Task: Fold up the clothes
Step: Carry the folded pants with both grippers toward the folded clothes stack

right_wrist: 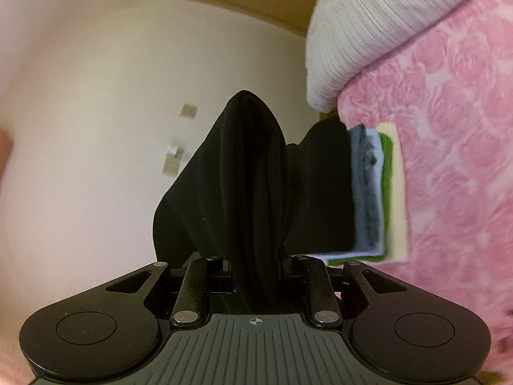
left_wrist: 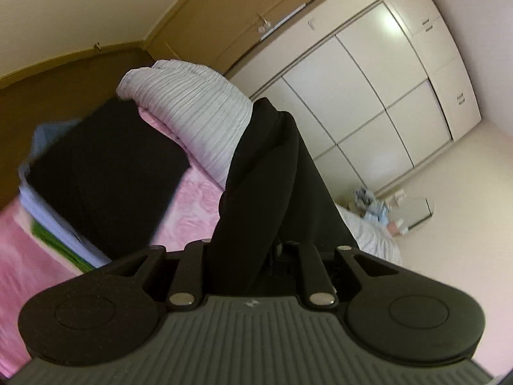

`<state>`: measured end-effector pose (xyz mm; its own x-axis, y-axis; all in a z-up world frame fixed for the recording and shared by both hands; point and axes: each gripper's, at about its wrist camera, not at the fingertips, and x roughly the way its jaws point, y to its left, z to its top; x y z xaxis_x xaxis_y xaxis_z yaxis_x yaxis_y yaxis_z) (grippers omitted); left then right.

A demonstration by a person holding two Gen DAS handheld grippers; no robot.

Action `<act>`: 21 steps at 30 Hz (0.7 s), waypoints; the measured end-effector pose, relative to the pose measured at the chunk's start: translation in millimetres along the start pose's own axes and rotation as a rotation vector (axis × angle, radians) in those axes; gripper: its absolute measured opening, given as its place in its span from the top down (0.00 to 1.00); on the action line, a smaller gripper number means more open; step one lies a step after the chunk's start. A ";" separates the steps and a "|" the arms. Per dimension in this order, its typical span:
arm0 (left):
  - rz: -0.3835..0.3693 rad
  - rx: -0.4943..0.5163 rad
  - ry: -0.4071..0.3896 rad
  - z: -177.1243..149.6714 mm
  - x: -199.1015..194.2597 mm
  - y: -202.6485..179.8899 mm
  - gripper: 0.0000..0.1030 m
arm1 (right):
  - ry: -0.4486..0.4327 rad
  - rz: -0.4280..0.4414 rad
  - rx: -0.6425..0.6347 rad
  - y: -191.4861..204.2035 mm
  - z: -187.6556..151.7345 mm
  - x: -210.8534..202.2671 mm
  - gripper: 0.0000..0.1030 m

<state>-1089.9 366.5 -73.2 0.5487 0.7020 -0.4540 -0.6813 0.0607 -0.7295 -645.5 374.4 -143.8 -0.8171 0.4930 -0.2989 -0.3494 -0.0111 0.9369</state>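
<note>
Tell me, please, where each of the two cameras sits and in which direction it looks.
Left wrist: sits on the left gripper, looks past the held black garment over the pink bed to the white wardrobe.
Right wrist: sits on the right gripper, looks along black cloth to a pale wall.
Shared: striped pillow, the folded stack.

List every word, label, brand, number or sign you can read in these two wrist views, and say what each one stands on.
No readable text in either view.
A small emblem on the left gripper body: too small to read.
A crosshair mark on the right gripper body: a symbol, with no letters.
The black garment, the folded stack, the pink bedcover and the wardrobe doors show no lettering.
</note>
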 end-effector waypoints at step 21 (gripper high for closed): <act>0.001 -0.082 0.244 169.4 132.1 172.8 0.86 | -0.058 -0.206 0.257 -19.1 65.2 209.0 0.80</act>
<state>-1217.2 589.9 -172.6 0.6555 0.5091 -0.5578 -0.6458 -0.0050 -0.7635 -779.7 534.4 -212.3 -0.7111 0.5111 -0.4829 -0.3712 0.3103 0.8751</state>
